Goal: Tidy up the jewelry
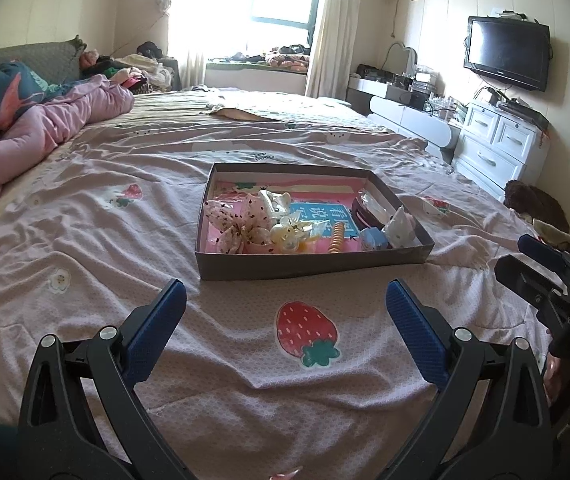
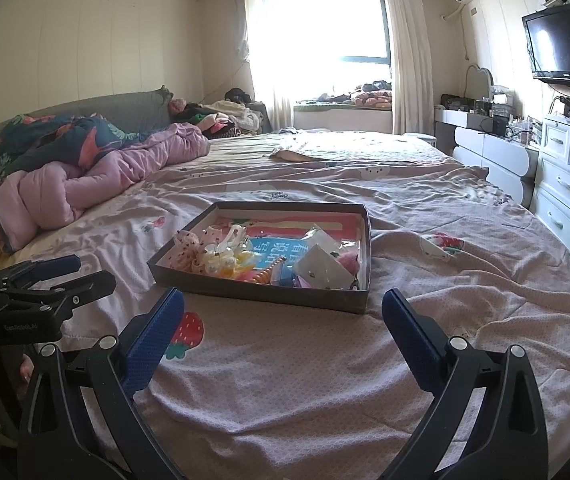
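A shallow grey cardboard box [image 1: 309, 267] [image 2: 261, 294] lies on the bed with jewelry and hair pieces inside. A spotted fabric bow [image 1: 237, 220] [image 2: 187, 246] lies at its left, pale yellow and white clips [image 1: 289, 236] [image 2: 225, 260] beside it, an orange spiral band [image 1: 337, 240] [image 2: 269, 274] in the middle, small packets [image 1: 399, 226] [image 2: 325, 266] at the right. My left gripper [image 1: 285, 300] hovers open just short of the box, nothing between its blue pads. My right gripper [image 2: 283, 308] is open too, close to the box's near right corner.
The pink strawberry-print bedspread [image 1: 305, 332] [image 2: 325, 380] is wrinkled around the box. A pink quilt [image 1: 45, 128] [image 2: 97, 176] is heaped at the left. White drawers [image 1: 497, 144] [image 2: 565, 176] and a wall television [image 1: 507, 52] [image 2: 565, 44] stand at the right.
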Demonstrator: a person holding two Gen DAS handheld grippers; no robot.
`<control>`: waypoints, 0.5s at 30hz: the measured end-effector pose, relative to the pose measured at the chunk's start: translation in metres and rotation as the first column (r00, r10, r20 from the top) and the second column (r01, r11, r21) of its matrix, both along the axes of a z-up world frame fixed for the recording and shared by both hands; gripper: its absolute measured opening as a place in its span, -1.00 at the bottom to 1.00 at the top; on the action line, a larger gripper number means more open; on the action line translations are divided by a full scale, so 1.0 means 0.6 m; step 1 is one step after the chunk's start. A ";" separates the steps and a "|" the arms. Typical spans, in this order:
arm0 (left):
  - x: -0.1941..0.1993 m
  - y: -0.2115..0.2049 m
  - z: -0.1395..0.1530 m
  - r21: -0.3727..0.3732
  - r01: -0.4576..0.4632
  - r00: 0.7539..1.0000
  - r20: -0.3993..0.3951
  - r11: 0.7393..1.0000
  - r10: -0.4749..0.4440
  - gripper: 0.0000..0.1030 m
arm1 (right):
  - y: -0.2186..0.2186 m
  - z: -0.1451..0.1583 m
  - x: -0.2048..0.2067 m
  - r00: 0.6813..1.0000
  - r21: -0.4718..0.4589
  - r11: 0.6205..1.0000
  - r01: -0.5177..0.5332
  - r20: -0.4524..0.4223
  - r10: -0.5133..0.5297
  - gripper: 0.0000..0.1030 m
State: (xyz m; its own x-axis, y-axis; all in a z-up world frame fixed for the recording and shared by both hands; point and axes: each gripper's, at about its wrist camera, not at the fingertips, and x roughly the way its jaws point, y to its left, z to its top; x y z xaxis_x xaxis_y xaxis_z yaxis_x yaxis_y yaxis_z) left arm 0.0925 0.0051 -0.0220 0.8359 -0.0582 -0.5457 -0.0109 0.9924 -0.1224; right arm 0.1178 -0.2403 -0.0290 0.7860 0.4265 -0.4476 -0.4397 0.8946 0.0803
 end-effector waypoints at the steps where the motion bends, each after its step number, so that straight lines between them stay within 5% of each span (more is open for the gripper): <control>1: 0.000 0.000 0.000 -0.001 0.002 1.000 0.000 1.000 -0.002 0.78 | 0.000 0.000 0.000 1.000 0.002 1.000 0.001 0.001 -0.001 0.87; 15: -0.002 0.004 0.005 0.001 -0.005 1.000 0.007 1.000 0.005 0.78 | 0.001 -0.001 0.000 1.000 0.001 1.000 -0.001 -0.003 0.001 0.87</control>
